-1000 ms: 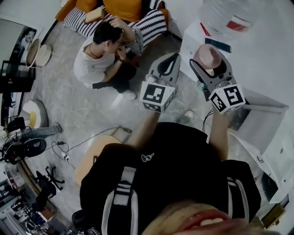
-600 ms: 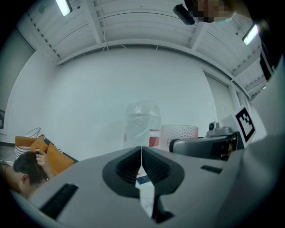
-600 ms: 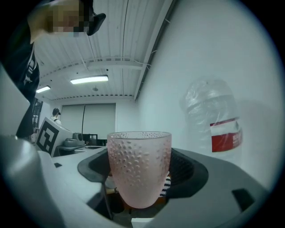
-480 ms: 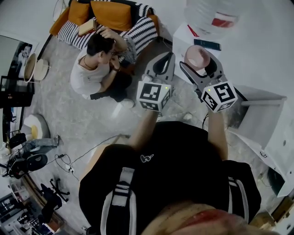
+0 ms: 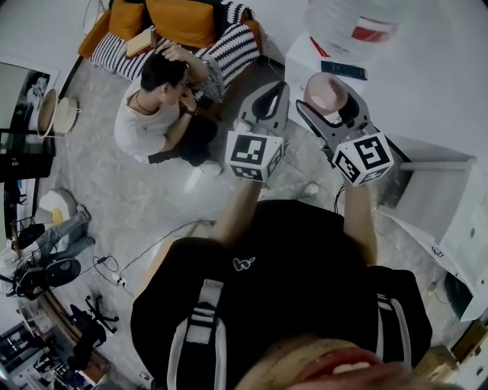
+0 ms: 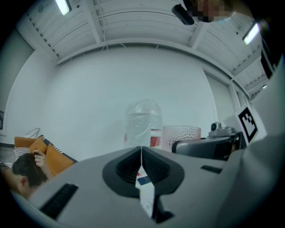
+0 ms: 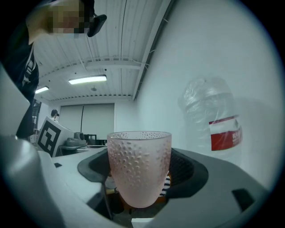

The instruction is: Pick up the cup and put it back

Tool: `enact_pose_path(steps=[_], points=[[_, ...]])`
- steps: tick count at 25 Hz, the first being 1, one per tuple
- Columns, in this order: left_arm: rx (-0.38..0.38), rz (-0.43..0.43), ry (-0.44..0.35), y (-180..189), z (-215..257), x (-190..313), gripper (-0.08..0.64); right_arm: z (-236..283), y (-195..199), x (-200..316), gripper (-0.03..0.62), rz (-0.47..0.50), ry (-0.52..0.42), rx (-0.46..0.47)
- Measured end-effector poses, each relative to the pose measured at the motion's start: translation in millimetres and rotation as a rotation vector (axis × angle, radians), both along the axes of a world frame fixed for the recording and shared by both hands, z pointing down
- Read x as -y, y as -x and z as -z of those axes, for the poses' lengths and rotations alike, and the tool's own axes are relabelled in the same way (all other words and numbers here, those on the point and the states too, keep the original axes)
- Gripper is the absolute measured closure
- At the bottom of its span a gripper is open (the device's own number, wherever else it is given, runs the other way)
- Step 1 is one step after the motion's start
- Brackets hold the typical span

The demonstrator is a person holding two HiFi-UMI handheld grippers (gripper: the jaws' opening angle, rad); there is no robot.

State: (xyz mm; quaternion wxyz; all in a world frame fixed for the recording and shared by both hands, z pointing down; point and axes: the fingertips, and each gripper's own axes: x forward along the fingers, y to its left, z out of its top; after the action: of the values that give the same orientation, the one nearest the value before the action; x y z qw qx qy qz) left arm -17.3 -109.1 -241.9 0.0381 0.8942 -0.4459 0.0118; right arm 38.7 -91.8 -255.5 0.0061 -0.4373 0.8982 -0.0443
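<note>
floor (image 5: pixel 137 190) of mottled grey fills the left of the head view. at its top edge stands a sofa (image 5: pixel 183 19) with orange cushions and a black-and-white striped throw. a white cabinet (image 5: pixel 305 61) sits at the upper right, carrying a big clear water jug (image 5: pixel 358 19) with a red label. a seated person (image 5: pixel 149 114) in a white shirt is on the floor just in front of the sofa, one hand on the head. the left gripper (image 5: pixel 271 95) is raised beside the right one, its jaws pressed together with nothing between them. the right gripper (image 5: pixel 332 95) has its jaws clamped on the cup (image 7: pixel 139 167), a pink dimpled glass held upright in the air, near the cabinet's front edge.
</note>
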Motion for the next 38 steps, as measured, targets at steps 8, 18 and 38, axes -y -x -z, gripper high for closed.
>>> enact_pose_path(steps=[8, 18, 38], points=[[0.029, -0.013, 0.002, 7.2, -3.1, 11.6, 0.546, -5.1, 2.2, 8.8, 0.207, -0.019, 0.000, 0.020], [0.037, -0.026, 0.041, 7.9, -37.8, 19.7, 0.546, -27.2, 13.9, 8.5, 0.207, 0.001, -0.002, -0.021], [0.061, -0.016, 0.108, -20.8, -297.4, 2.7, 0.546, -279.4, -9.7, -8.9, 0.207, 0.111, 0.109, -0.033]])
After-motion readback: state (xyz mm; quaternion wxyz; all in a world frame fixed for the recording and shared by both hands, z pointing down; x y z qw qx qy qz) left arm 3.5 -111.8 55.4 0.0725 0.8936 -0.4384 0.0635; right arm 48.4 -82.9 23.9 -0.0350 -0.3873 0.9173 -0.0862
